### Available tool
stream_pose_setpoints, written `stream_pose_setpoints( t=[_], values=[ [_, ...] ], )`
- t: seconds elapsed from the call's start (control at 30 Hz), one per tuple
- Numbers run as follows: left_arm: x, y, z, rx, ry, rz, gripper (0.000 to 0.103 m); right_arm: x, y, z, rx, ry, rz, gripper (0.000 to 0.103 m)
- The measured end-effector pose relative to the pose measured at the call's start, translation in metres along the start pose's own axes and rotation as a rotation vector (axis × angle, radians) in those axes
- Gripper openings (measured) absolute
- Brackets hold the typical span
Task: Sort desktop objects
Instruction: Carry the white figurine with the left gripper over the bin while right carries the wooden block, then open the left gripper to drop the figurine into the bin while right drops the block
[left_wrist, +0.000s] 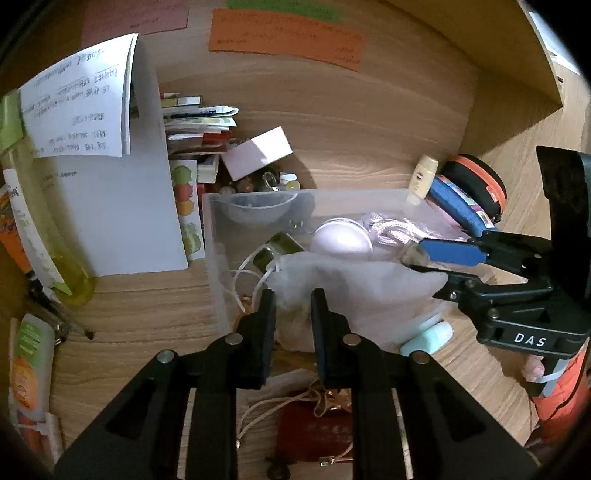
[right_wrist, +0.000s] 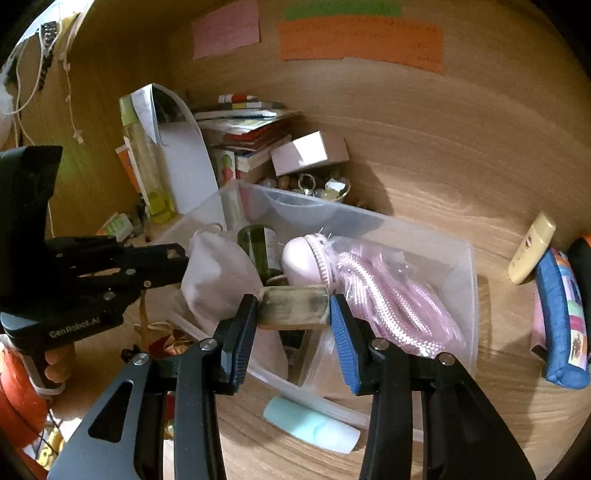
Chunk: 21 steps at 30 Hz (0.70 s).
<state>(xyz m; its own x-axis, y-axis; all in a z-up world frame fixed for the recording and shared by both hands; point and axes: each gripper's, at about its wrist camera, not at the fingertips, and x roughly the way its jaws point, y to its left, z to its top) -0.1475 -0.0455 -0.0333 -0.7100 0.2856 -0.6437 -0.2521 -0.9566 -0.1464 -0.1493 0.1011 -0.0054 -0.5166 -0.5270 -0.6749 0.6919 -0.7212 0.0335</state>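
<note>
A clear plastic bin (left_wrist: 218, 236) (right_wrist: 469, 291) stands on the wooden desk. In it lie a pink round brush (left_wrist: 340, 240) (right_wrist: 303, 262), pink rope in plastic (right_wrist: 388, 295), a dark green bottle (right_wrist: 258, 247) and a white mesh pouch (left_wrist: 354, 288) (right_wrist: 214, 273). My left gripper (left_wrist: 293, 299) is shut on the near edge of the pouch; it also shows in the right wrist view (right_wrist: 184, 258). My right gripper (right_wrist: 293, 306) is shut on a worn tan eraser-like block (right_wrist: 293, 308) over the bin, also seen in the left wrist view (left_wrist: 413, 258).
A mint tube (right_wrist: 314, 424) lies by the bin's near wall. A stack of books (left_wrist: 199, 125), a white box (left_wrist: 258, 151), papers (left_wrist: 110, 184) and a yellow bottle (left_wrist: 48, 240) stand at the left and back. A blue pouch (right_wrist: 557, 317) and cream tube (right_wrist: 532, 247) lie right.
</note>
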Motion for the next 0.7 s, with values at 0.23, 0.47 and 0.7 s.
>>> stream_pose_setpoints(
  t=[0.23, 0.47, 0.7],
  values=[
    [-0.001, -0.009, -0.004, 0.046, -0.007, 0.012, 0.034, -0.001, 0.003, -0.005, -0.019, -0.022, 0.004, 0.037],
    [-0.005, -0.01, -0.004, 0.058, -0.036, 0.013, 0.053, -0.003, 0.005, -0.006, -0.031, -0.04, -0.028, 0.038],
    [-0.028, -0.012, -0.002, 0.037, -0.121, -0.009, 0.056, -0.025, 0.0, -0.001, 0.008, -0.112, -0.036, 0.053]
  ],
)
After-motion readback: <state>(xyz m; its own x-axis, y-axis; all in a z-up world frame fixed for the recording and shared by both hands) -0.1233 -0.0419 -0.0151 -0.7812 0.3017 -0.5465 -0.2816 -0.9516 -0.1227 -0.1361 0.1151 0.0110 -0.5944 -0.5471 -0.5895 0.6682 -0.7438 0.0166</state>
